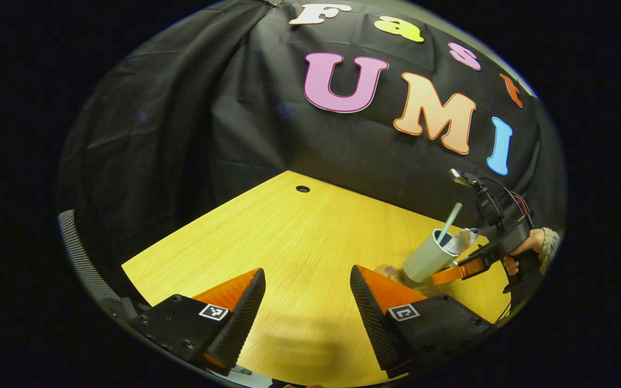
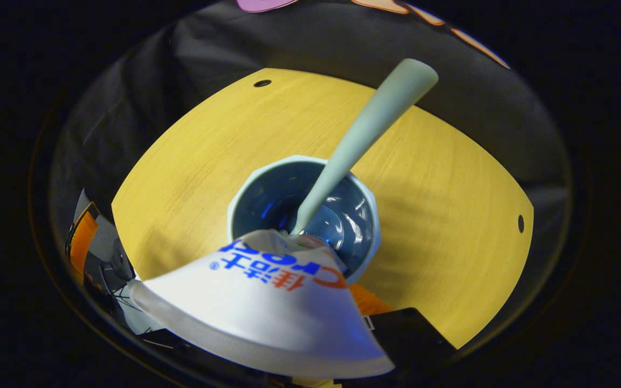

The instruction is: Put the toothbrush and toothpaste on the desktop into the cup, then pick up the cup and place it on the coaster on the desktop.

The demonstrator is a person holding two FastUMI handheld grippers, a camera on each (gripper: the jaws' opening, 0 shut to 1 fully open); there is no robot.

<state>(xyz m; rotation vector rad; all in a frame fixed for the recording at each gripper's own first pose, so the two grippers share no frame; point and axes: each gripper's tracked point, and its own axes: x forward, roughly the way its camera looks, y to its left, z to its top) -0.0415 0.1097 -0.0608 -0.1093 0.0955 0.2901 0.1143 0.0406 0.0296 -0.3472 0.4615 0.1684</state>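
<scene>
A: Progress check. The pale grey-green plastic cup [image 1: 428,260] is off the yellow wood-grain desktop [image 1: 299,237], tilted, carried by the right gripper [image 1: 459,271] seen far off in the left gripper view. A person's hand [image 1: 526,249] is on that tool's grip.

B: Contents?

A: Both in. The pale mint toothbrush [image 2: 367,126] stands handle-up in the cup, and the white crimped-end toothpaste tube [image 2: 267,318] sticks out beside it. First half looks done, by my reading.

B: Coaster?

A: A brownish round patch [image 1: 388,272] lies on the desktop just under the cup, probably the coaster, but it is partly hidden. The cup is not set down on it yet; that placing is what remains.

B: Claw states?

A: The left gripper [image 1: 306,302] is spread wide, nothing between its fingers, low over the desk. Right one: a finger lies along the cup wall and the cup hangs from it, so I judge it pinching the cup; the far finger is hidden.

B: Counts?

A: One cup, one toothbrush, one tube, one likely coaster, two grippers, two small holes in the desktop.
</scene>
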